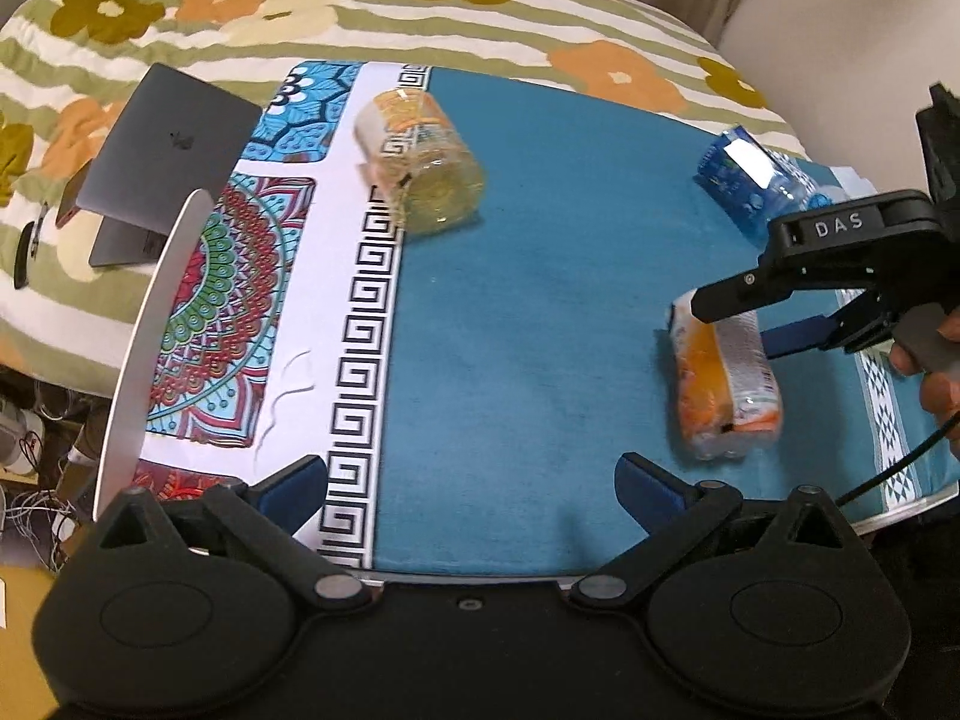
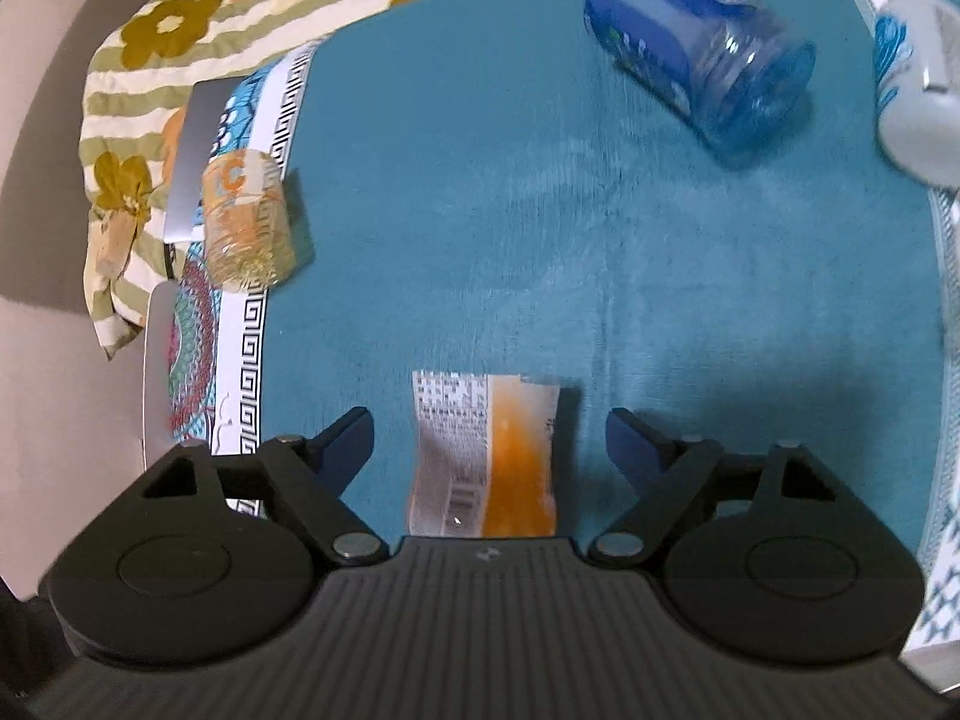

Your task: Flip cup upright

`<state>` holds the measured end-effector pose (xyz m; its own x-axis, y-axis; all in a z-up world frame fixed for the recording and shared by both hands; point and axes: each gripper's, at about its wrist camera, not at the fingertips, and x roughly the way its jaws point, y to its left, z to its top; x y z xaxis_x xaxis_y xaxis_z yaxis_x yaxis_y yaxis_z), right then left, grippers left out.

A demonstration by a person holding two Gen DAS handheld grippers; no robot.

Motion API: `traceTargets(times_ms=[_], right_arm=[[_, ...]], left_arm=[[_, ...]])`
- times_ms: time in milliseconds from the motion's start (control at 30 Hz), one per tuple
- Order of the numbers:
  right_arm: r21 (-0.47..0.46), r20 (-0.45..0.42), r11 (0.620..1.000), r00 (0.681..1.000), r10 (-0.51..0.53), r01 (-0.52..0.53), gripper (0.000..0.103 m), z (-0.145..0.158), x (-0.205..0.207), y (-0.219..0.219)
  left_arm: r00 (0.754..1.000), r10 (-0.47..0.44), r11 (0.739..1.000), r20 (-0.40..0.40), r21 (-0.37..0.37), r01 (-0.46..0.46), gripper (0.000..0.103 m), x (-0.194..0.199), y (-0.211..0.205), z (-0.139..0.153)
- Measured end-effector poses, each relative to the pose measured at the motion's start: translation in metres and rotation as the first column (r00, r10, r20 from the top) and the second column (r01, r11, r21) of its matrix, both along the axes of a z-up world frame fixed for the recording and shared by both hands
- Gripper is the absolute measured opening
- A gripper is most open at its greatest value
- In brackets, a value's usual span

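Three plastic cups lie on their sides on the teal cloth (image 1: 540, 312). An orange-and-white labelled cup (image 1: 726, 384) (image 2: 486, 456) rests at the right, and my right gripper (image 1: 750, 324) (image 2: 489, 438) stands open around it, one blue fingertip on each side, not touching. A clear yellow cup (image 1: 420, 162) (image 2: 246, 216) lies far left on the patterned border. A blue cup (image 1: 756, 180) (image 2: 702, 54) lies at the back right. My left gripper (image 1: 471, 486) is open over the table's front edge, with nothing between its fingers.
A grey laptop (image 1: 162, 162) rests on the floral striped quilt (image 1: 480, 12) behind the table's left edge. A hand (image 1: 936, 372) holds the right gripper. Cables (image 1: 30, 480) lie on the floor at the left. A pale grey object (image 2: 924, 90) sits at the far right.
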<state>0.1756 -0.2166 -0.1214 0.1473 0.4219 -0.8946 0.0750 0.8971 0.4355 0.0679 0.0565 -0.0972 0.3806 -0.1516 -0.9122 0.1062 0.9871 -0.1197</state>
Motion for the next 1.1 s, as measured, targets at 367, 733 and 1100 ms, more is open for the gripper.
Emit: traceTargets(times_ms=[367,733,1100], right_arm=[[0.032,-0.069,0.998,0.996,-0.052,0.054,0.071,-0.017,0.007,0.001],[0.052,0.043,0.997,0.997,-0.063,0.060,0.067,0.009,-0.006,-0.002],[-0.162,0.498,0.983,0.867,0.000,0.093,0.067,0.039,-0.079,0.037]], left_arm=[[1.000,-0.006,1.000,-0.015,-0.017,0.005,0.103,0.008,0.010,-0.006],[1.000,-0.002,1.000,-0.008,-0.011,0.002,0.103,0.008,0.013,0.000],[0.999,-0.036,0.999,-0.015,0.039,0.037,0.103,0.001,0.008,0.001]])
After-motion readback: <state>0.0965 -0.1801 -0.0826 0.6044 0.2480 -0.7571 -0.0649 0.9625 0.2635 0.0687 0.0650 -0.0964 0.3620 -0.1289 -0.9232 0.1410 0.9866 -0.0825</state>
